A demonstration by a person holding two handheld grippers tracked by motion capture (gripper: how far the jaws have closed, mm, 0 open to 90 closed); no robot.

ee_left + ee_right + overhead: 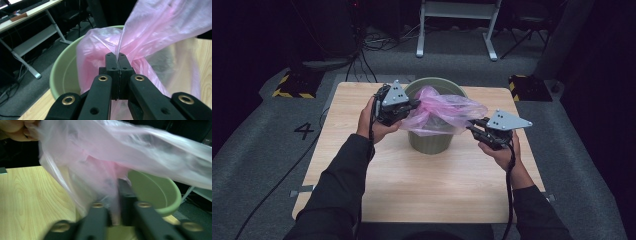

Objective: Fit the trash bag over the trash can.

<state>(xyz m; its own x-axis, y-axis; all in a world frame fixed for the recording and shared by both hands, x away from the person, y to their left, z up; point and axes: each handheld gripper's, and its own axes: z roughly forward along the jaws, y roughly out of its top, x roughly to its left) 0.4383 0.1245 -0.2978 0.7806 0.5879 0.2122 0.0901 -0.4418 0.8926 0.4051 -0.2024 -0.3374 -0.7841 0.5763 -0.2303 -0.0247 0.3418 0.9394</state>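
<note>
Pictured from above, mid-frame: a thin, translucent pink plastic bag (439,111) stretched over a round, matte olive-green bin (431,141) on a pale wood-grain table (412,185). Pulled two ways, with the left gripper (414,105) just left of the bin's rim and the right gripper (471,128) at its right side. Seen along the left gripper's (116,55) black jaws: pressed flat together, pinching a gathered fold of the crinkled film (160,30), smooth green rim (62,72) curving behind at left. Seen along the right gripper (117,216), blurred: film (105,165) draped between and over the jaws, apparently caught there, though too smeared to tell for certain; bin's rounded lip (167,195) at right. Painted in black on the grey carpeted floor (257,150), left of the table: the numeral "4" (304,130). Flanking the table's far corners: two black blocks edged in yellow-and-black hazard stripes (294,86).
</note>
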